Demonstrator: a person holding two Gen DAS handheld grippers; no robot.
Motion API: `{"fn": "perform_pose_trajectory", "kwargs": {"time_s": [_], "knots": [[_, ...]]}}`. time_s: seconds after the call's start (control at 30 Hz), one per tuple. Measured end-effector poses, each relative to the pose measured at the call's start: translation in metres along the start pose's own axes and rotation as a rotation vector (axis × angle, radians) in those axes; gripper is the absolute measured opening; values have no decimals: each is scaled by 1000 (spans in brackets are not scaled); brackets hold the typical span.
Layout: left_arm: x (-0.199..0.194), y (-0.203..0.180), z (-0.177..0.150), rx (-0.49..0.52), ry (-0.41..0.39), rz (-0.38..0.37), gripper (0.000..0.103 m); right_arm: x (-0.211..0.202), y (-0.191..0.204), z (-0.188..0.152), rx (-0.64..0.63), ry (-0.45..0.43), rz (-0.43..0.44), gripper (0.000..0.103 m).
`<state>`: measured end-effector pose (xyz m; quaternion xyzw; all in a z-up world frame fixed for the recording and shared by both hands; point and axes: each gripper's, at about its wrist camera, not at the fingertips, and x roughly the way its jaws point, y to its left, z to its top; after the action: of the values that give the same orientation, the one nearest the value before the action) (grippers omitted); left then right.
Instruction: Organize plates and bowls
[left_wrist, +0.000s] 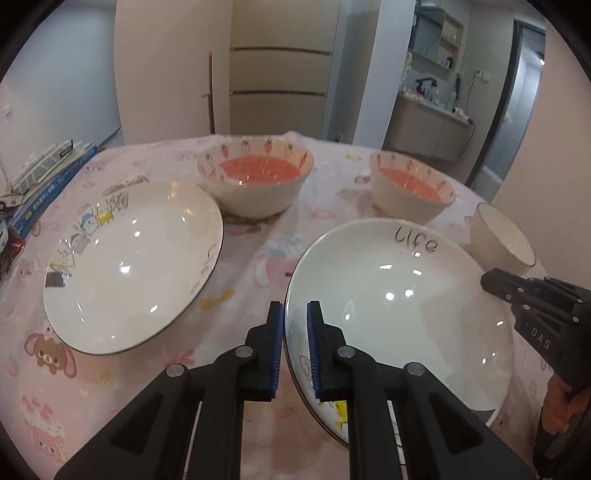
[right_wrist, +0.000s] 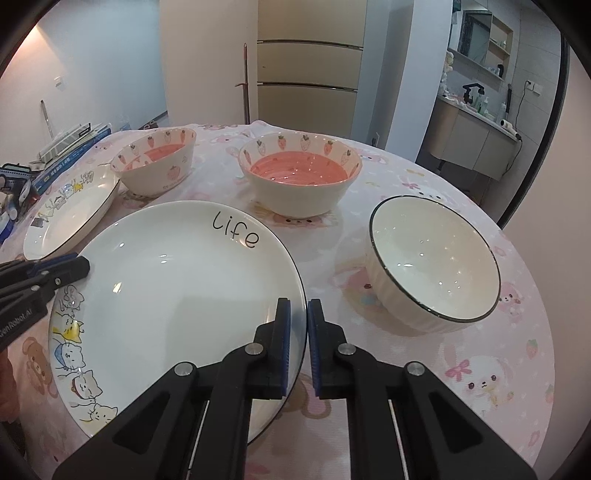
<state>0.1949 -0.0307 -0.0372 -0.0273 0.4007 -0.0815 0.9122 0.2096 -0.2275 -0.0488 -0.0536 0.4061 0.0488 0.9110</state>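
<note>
Gripping the "Life" plate (right_wrist: 177, 302) by opposite rims, the left gripper (left_wrist: 295, 332) pinches its left edge while the right gripper (right_wrist: 298, 332) is clamped on the right edge. The plate sits on the tablecloth (right_wrist: 424, 369) between the other plate (left_wrist: 133, 266) and the white bowl (right_wrist: 436, 258). Glazed rims are slick, so, in my judgement, uneven lifting could tip it loose or swing it into that bowl.

The books (left_wrist: 48, 173) at nine o'clock run past the frame edge; their spine print is too small to read. A hand (left_wrist: 565, 402) at four o'clock is cut off.
</note>
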Motion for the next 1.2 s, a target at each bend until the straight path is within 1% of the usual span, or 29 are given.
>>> {"fn": "perform_pose_trajectory", "kwargs": {"time_s": [0.07,0.1,0.17,0.23,0.3,0.37,0.4,0.43,0.47,0.5,0.53,0.57,0.6,0.63,0.67,0.7,0.73,0.77,0.83,0.87,0.93,1.03,1.13,1.2], "knots": [[-6,-2,2,12,-36,-8,13,-6,-3,1,13,-28,21,9],[-8,-3,2,18,-42,-10,13,-10,-5,2,22,-43,42,9],[-7,-4,2,20,-40,-7,13,-14,-7,3,33,-63,57,9],[-4,-3,2,17,-31,-10,13,-14,-8,4,45,-66,50,9],[-5,-4,3,13,-38,-12,13,-14,-13,5,77,-66,71,9],[-12,-6,3,21,-79,-28,13,-16,-19,6,108,-82,99,9],[-18,-7,4,27,-119,-36,14,-19,-21,7,121,-97,114,9],[-22,-8,3,30,-144,-35,16,-23,-22,7,127,-113,124,11],[-27,-9,4,33,-174,-31,19,-26,-23,7,131,-135,123,15],[-32,-9,3,35,-205,-23,33,-30,-22,7,131,-158,112,18],[-36,-10,4,34,-233,-14,60,-34,-21,6,125,-186,95,22],[-39,-10,4,30,-254,-11,76,-37,-19,6,117,-212,82,25],[-44,-8,5,19,-294,-17,92,-41,-17,6,106,-237,72,26],[-49,-7,5,10,-322,-23,92,-45,-15,6,96,-262,64,33],[-53,-6,5,5,-343,-30,92,-49,-13,6,90,-290,59,44],[-57,-6,5,5,-364,-36,92,-53,-12,6,87,-316,57,51],[-59,-5,5,10,-377,-35,92,-58,-11,6,87,-349,58,67],[-62,-5,5,15,-388,-28,92,-63,-11,5,85,-382,59,81],[-66,-7,5,24,-413,-10,92,-72,-9,3,74,-448,39,90],[-68,-8,5,30,-425,-8,92,-76,-7,3,67,-477,25,96],[-71,-11,3,35,-443,-15,92,-83,-4,2,50,-530,11,103],[-72,-11,3,32,-449,-23,92,-88,0,0,33,-577,8,103],[-76,-10,1,29,-471,-11,92,-88,6,1,1,-574,-1,103],[-81,-10,0,32,-503,-15,92,-84,7,1,6,-560,0,103]]}}
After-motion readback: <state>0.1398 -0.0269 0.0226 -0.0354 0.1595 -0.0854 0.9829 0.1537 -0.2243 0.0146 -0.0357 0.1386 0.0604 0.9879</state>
